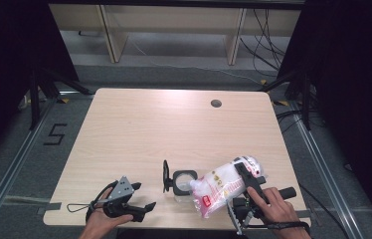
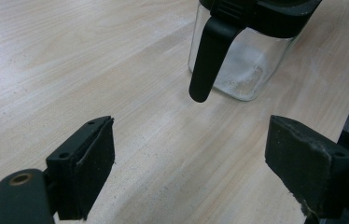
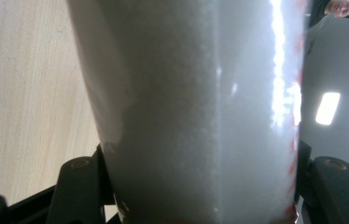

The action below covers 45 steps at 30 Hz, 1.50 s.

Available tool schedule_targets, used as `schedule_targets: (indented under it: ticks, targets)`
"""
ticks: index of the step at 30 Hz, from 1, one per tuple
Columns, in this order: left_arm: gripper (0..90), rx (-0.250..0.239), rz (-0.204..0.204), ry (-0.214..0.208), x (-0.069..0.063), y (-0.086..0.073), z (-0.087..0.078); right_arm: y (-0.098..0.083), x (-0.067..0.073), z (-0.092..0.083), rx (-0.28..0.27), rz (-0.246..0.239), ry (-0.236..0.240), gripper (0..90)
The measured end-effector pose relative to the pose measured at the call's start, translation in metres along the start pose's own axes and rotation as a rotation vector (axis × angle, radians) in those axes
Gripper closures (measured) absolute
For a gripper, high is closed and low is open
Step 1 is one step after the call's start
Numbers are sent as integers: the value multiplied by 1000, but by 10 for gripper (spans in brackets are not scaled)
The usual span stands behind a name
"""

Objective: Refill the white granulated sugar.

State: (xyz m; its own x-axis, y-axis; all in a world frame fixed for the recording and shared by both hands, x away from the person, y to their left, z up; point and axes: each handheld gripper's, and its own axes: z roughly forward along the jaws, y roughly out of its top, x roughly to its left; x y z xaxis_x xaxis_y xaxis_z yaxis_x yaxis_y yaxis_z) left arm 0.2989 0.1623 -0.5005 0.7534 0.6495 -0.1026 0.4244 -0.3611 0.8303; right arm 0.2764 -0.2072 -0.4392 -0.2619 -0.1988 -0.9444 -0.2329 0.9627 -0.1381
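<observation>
— Two tongs busy, or just one?

— Just one, by the look. Right tongs [image 1: 246, 172] clamped across a bag of white grains [image 1: 221, 188], at 5 o'clock on the tabletop [image 1: 139, 129]. Bag tipped, with the mouth lowered toward 9 o'clock, onto the open glass jar [image 1: 184, 185].

— And the other?

— Left tongs [image 1: 143, 196] apart, holding nothing, resting near 7 o'clock. Aimed at the jar, but well apart from it.

— How far along, then?

— Done, judging from this: black lid [image 1: 166, 175] swung up, standing at 9 o'clock of the jar; bag tilted and brought to the rim. Left to do: probably most of the pouring. Seen through the glass from the left tongs' side, only a thin white dusting on the bottom. Cannot tell about any flow at this instant. After that, presumably: bag set down, lid shut.

— Anything else around?

— Very little. Round hole [image 1: 216, 103] in the tabletop at 1 o'clock, far from the work. Beyond the 12 o'clock edge, shelf legs [image 1: 233, 40] and loose cables [image 1: 268, 47] on the floor, of no concern.

— Anything in the way?

— Nothing between bag and jar. Worth watching: the upright lid, close to the bag's mouth, and the soft bag itself, likely to sag and spill beside the rim. Could perhaps use the left tongs to steady the jar.
</observation>
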Motion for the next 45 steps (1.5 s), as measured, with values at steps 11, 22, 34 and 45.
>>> schedule_targets:
  ticks: [11, 22, 34, 45]
  targets:
    - [154, -8, 13, -8, 1, -1, 0, 1, -3, -1, 14, -37, 25, 389]
    - [154, -7, -16, -4, 0, -2, 0, 0, -3, 1, -4, -42, 11, 389]
    - [154, -4, -18, 0, -1, -2, 0, 0, -4, 0, 5, -42, 17, 389]
    - [154, -4, -19, 1, -1, -2, 0, 0, -4, 0, 6, -42, 20, 389]
